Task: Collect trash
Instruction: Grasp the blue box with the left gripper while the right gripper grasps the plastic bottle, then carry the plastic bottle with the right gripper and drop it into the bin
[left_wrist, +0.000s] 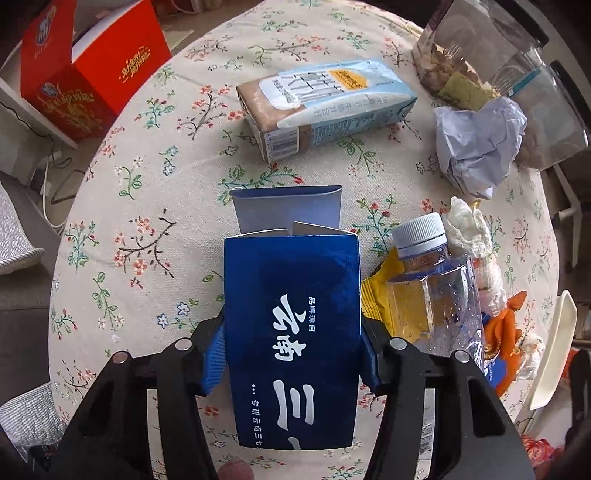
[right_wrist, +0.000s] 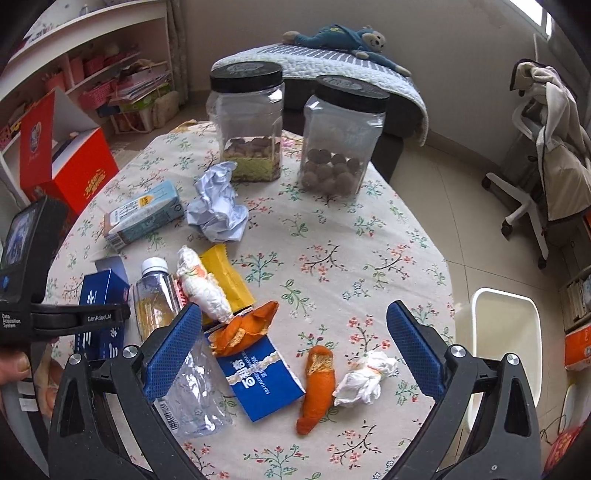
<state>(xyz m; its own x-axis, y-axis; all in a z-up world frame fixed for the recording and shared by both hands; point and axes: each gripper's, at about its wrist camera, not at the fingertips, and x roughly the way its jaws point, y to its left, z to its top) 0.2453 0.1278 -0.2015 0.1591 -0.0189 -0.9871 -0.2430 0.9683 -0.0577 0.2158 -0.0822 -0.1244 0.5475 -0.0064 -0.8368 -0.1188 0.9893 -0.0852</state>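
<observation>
Dark blue cardboard is filling the lower centre of the left wrist view: the blue carton (left_wrist: 293, 339), its top flap standing open, is sitting between the blue pads (left_wrist: 214, 363) of the left gripper (left_wrist: 293, 362), which are pressing on both its sides. To the lower right of it a clear plastic bottle (left_wrist: 436, 291) with a white cap is lying over a yellow wrapper (left_wrist: 376, 288), touching it. Above centre a pale blue milk carton (left_wrist: 325, 107) is lying on its side on the floral tablecloth (left_wrist: 147, 229), and crumpled paper (left_wrist: 476, 147) is resting at the upper right beside two clear jars (left_wrist: 491, 55).

In the right wrist view the right gripper (right_wrist: 295, 350) is hanging with its jaws spread wide and nothing between the pads. Below and between them an orange peel (right_wrist: 317, 391) and a white tissue wad (right_wrist: 365, 380) are lying just beside each other near the lower centre. At the left edge the left gripper (right_wrist: 99, 317) is clamping the blue carton (right_wrist: 99, 291). A white bin (right_wrist: 506, 347) is standing off the table at the right.
</observation>
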